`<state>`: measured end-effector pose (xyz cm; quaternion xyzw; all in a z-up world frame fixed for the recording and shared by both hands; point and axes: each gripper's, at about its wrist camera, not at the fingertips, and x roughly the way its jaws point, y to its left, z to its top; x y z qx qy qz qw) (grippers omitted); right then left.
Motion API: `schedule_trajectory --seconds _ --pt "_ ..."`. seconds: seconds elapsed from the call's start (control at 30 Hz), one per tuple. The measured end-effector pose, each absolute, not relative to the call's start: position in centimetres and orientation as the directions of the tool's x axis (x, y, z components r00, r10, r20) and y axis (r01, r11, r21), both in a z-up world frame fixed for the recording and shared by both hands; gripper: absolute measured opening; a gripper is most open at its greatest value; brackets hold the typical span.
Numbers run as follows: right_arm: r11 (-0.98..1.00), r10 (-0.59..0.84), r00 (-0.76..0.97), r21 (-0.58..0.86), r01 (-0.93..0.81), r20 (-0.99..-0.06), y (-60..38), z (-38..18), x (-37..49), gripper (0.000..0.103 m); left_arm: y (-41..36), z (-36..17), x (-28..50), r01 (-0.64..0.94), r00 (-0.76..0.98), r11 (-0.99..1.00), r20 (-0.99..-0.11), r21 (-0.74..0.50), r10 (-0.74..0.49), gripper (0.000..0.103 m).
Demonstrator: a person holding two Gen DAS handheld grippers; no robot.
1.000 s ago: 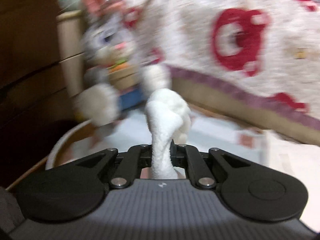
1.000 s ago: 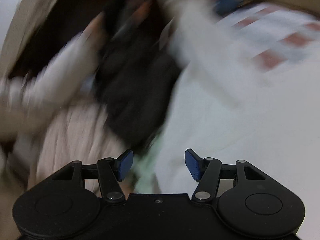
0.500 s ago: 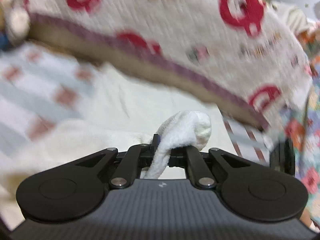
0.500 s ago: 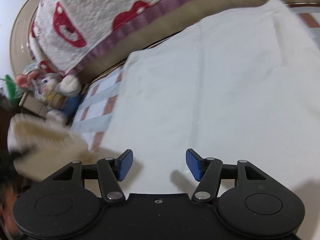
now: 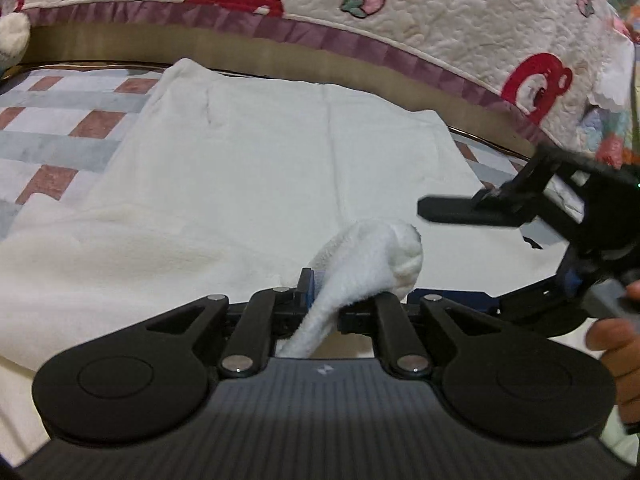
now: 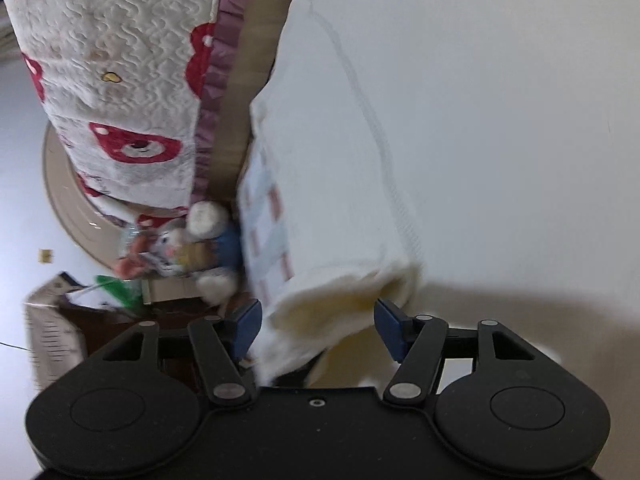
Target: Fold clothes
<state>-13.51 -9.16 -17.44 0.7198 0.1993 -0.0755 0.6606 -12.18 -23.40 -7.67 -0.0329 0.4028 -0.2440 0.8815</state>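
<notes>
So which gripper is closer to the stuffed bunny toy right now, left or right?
Right. The stuffed bunny sits just beyond the right gripper, up-left of its opening jaws. The left gripper, shut on the white towel, shows none of it clearly.

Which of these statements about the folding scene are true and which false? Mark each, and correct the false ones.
1. The left tongs pinch a bunched corner of the white terry-cloth towel. True.
2. The right tongs are clamped shut on nothing. False: their jaws are opening, with a folded towel edge between the blue pads.
3. The towel lies on a checked sheet with grey and red-brown squares. True.
4. The quilted cream cover with red bear patches lies under the towel. False: it lies behind the towel's far edge.
5. A plush toy lies beside the sheet. True.
</notes>
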Motion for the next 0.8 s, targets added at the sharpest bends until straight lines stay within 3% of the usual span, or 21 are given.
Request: schedule_trajectory --seconds 0.13,0.23,0.47,0.53,0.6,0.67,0.7,0.8 --pt "-0.072 0.243 0.871 0.888 0.455 -0.427 -7.4 -16.3 -13.4 0.076 -23.5 -7.2 -12.8 0.404 0.467 0.877 -0.767 -0.258 -0.441 0.010" --pt "-0.080 0.277 0.860 0.881 0.466 -0.429 -6.4 -16.5 -12.8 0.087 -23.1 -7.3 -13.6 0.430 0.473 0.859 -0.741 -0.279 -0.477 0.010" --pt "-0.266 0.247 0.865 0.828 0.494 -0.436 -5.5 -20.9 -11.3 0.086 -22.6 -6.6 -14.3 0.515 0.436 0.786 -0.686 -0.341 -0.583 0.010" --pt "-0.262 0.220 0.884 0.848 0.461 -0.412 -5.6 -21.0 -10.9 0.066 -22.9 -6.6 -14.6 0.526 0.436 0.783 -0.686 -0.330 -0.582 0.011" --pt "-0.172 0.188 0.886 0.874 0.454 -0.423 -5.8 -19.7 -10.3 0.021 -23.3 -5.5 -15.3 0.571 0.452 0.770 -0.674 -0.285 -0.585 0.013" --pt "-0.060 0.128 0.872 0.873 0.483 -0.473 -6.5 -17.3 -9.9 0.019 -23.5 -3.9 -16.3 0.632 0.452 0.732 -0.646 -0.256 -0.616 0.025" --pt "-0.003 0.111 0.875 0.880 0.475 -0.472 -7.1 -15.7 -9.6 0.018 -23.4 -3.2 -16.6 0.649 0.446 0.714 -0.629 -0.262 -0.637 0.036" --pt "0.292 0.006 0.894 0.856 0.426 -0.447 -8.4 -8.8 -8.9 0.017 -22.5 -1.2 -17.2 0.669 0.444 0.687 -0.589 -0.284 -0.676 0.038"
